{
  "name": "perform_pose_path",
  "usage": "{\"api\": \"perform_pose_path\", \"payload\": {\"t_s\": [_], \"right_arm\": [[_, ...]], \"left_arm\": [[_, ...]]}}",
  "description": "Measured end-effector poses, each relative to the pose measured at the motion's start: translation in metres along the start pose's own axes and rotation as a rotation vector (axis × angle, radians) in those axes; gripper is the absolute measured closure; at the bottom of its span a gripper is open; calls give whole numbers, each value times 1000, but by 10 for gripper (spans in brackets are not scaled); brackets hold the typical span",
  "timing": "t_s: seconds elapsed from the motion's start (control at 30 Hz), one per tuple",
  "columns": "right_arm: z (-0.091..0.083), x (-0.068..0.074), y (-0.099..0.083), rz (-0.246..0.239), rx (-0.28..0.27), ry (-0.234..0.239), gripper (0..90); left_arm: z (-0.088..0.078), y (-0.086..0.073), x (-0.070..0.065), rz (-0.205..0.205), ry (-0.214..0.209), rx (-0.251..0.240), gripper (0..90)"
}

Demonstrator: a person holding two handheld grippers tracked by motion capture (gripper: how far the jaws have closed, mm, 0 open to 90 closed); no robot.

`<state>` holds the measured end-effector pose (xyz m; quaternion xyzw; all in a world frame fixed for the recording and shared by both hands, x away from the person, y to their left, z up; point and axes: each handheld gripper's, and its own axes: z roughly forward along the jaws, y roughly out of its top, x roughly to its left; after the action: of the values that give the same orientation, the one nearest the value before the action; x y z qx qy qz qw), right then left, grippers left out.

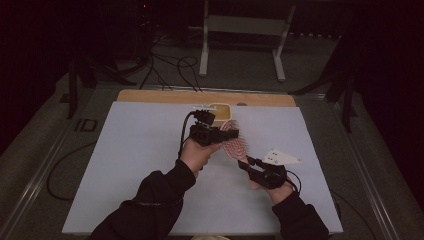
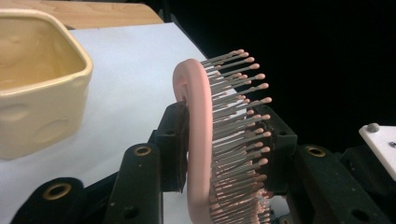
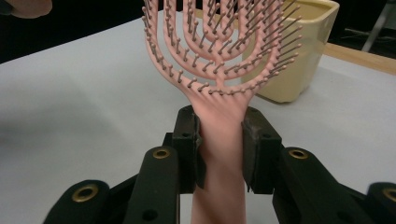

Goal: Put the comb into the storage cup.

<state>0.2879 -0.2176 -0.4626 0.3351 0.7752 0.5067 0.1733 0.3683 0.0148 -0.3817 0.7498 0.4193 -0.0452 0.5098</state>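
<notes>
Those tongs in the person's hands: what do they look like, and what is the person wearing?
Both tongs, left and right, are black, each with two blocky jaws joined by links with brass-ringed holes. A black cable loops from the left one. A pale three-cornered plate sits on the right one. The person's sleeves are dark.

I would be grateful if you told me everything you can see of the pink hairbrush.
The pink hairbrush looks like plastic, with an open, vented head of curved ribs carrying thin grey bristles with pink ball tips. It is held off the white table cover between both grippers: the right gripper is shut on its handle, and the left gripper clamps the head, one jaw on the back, the other against the bristles. A cream container stands behind it, apart from it.
</notes>
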Motion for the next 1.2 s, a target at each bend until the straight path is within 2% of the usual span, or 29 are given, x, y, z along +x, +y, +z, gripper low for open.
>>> {"api": "perform_pose_path", "payload": {"t_s": [0.23, 0.53, 0.67, 0.77, 0.83, 0.9, 1.07, 1.13, 1.2], "right_arm": [[-1, 1, 1, 4, -8, -8, 702], [-3, 2, 2, 10, -37, -32, 691], [-1, 2, 3, 9, -14, -10, 542], [1, 2, 2, 21, -2, 13, 438], [1, 2, 2, 22, 2, 11, 398], [1, 1, 2, 24, 4, 15, 320], [4, 2, 1, 28, 27, 39, 241], [5, 3, 1, 30, 32, 55, 160], [5, 3, 1, 30, 42, 70, 139]], "left_arm": [[0, 3, -7, 13, 5, -19, 649], [0, 9, -17, 64, 6, -28, 659], [0, 9, -20, 92, 19, -28, 660], [-1, 10, -21, 109, 12, -26, 660], [-2, 11, -21, 120, 14, -29, 661], [-4, 13, -22, 129, 12, -34, 661], [-11, 18, -23, 148, 7, -47, 661], [-15, 21, -24, 160, 14, -55, 661], [-17, 22, -24, 165, 18, -59, 661]]}}
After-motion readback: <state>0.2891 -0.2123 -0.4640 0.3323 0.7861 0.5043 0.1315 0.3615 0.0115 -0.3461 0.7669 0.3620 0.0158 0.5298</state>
